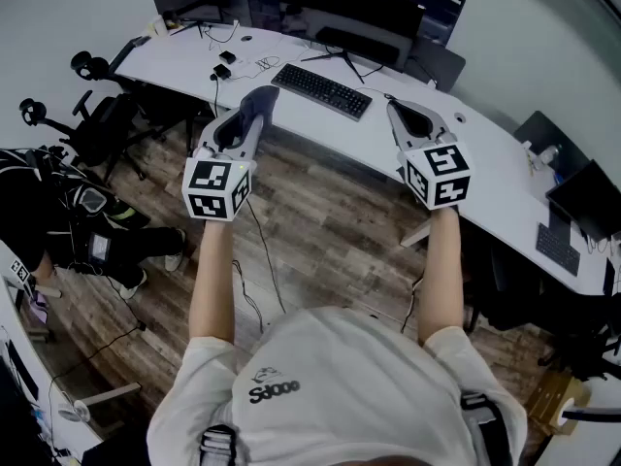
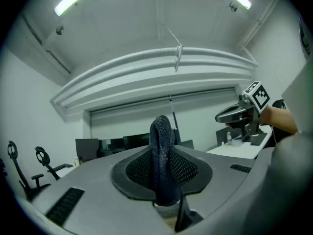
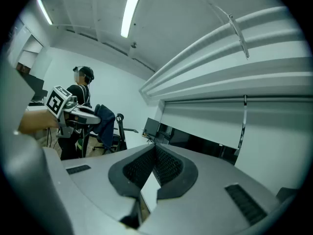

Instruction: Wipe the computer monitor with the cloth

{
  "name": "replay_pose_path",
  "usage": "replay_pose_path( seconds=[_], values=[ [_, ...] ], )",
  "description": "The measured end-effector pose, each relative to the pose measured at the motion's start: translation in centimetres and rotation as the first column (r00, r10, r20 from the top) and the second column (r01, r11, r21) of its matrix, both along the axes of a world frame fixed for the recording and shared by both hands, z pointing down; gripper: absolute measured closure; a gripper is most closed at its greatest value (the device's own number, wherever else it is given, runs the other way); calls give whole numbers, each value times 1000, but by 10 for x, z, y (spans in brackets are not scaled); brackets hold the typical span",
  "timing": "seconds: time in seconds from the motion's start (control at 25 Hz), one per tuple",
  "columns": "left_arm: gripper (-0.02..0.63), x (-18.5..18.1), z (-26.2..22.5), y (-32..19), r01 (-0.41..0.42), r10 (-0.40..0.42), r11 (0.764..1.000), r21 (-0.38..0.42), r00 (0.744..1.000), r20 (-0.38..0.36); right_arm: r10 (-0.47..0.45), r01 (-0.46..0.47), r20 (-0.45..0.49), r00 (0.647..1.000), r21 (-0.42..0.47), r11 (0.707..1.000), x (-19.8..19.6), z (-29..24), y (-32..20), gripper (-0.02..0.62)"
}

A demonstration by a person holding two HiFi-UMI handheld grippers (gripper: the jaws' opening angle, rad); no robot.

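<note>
Gripping a dark cloth point(image 2: 162, 146), the left gripper point(image 1: 254, 115) has its jaws closed down on it: the fabric stands as a folded, rope-like strip with a fine knitted weave, pinched between the two black mesh-textured pads and rising past their tips. Gripper bodies are smooth grey plastic, each with a white cube of black square markers point(image 1: 217, 187) at the rear. The right gripper point(image 3: 155, 153) has its jaws drawn together at the tips, with only a thin wedge of gap nearer the camera and nothing between them. Both grippers are held out level and well apart, left and right of each other, over a grey-brown wood-plank floor point(image 1: 320, 231). Ahead of both tips runs a long curved white desk point(image 1: 175, 56); a black keyboard point(image 1: 321, 90) lies on it between the two grippers' lines and just beyond them. The computer monitor point(image 1: 364, 13), dark and flat, stands further ahead past the keyboard, well apart from the cloth. Loose black cables point(image 1: 233, 66) lie ahead of the left gripper. Black office chairs point(image 1: 97, 115) stand off to its left, and a second person in dark clothing point(image 1: 58, 212) is further left.
</note>
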State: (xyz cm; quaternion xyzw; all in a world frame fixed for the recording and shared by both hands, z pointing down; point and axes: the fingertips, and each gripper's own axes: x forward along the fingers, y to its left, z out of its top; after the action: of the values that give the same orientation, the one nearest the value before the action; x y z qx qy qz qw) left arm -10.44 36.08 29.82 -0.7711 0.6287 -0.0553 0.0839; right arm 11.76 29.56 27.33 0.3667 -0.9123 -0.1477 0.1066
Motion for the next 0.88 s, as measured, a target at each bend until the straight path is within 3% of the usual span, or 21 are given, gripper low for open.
replay_pose_path(
  seconds=[0.36, 0.56, 0.88],
  values=[
    [515, -35, 8, -6, -24, 24, 1000, -8, 1000, 1, 7, -6, -27, 1000, 11, 1000, -37, 2, -1, 598],
    [515, -52, 17, -15, -27, 26, 999, -17, 1000, -13, 22, -22, 13, 1000, 22, 1000, -46, 2, -8, 598],
    [515, -63, 36, -78, 2, -2, 999, -46, 1000, -10, 9, -9, 47, 999, -1, 1000, -53, 16, -82, 598]
  ],
)
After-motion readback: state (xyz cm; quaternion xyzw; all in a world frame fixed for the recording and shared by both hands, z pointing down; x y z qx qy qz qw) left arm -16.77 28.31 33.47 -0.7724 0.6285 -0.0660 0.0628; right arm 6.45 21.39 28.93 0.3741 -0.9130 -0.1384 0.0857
